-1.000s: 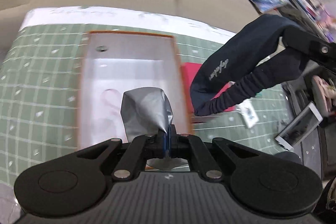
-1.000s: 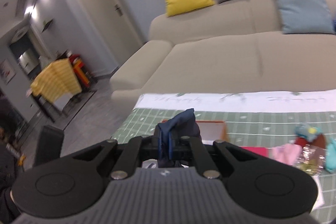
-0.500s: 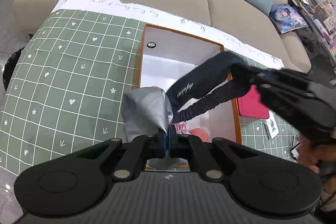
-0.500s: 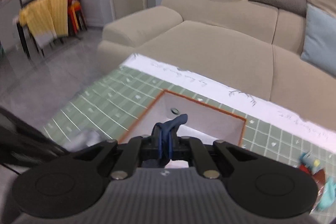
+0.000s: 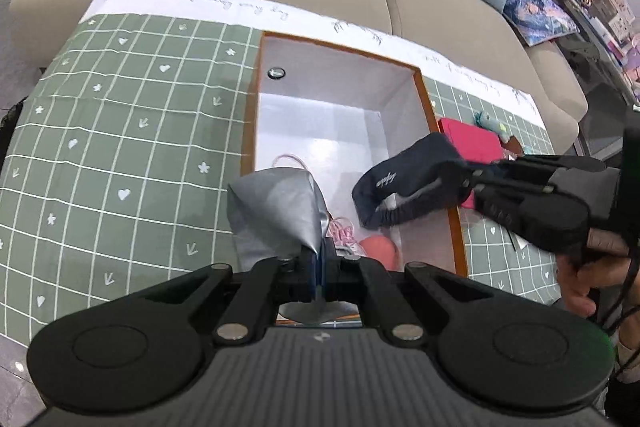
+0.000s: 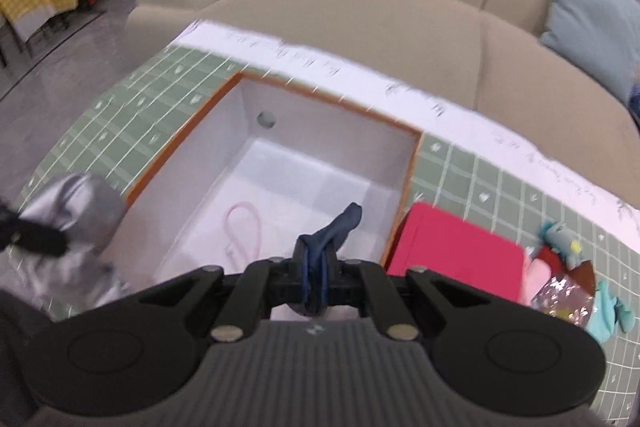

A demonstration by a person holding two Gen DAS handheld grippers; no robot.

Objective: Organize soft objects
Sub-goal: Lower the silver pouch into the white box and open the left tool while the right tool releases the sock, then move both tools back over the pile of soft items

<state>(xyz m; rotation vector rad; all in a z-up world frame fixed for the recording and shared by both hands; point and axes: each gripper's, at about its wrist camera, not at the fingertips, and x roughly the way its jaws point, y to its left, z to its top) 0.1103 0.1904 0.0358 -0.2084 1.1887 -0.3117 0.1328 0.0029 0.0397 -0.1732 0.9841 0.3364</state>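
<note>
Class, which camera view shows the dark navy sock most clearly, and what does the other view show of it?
The left wrist view: the navy sock hangs whole over the box, held by the right gripper. The right wrist view shows only a pinched tip.

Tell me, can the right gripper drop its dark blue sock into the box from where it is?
Probably yes. The right gripper holds the dark blue sock right above the open box, and nothing covers the space underneath. The left gripper with its gray cloth stays off to the side.
</note>
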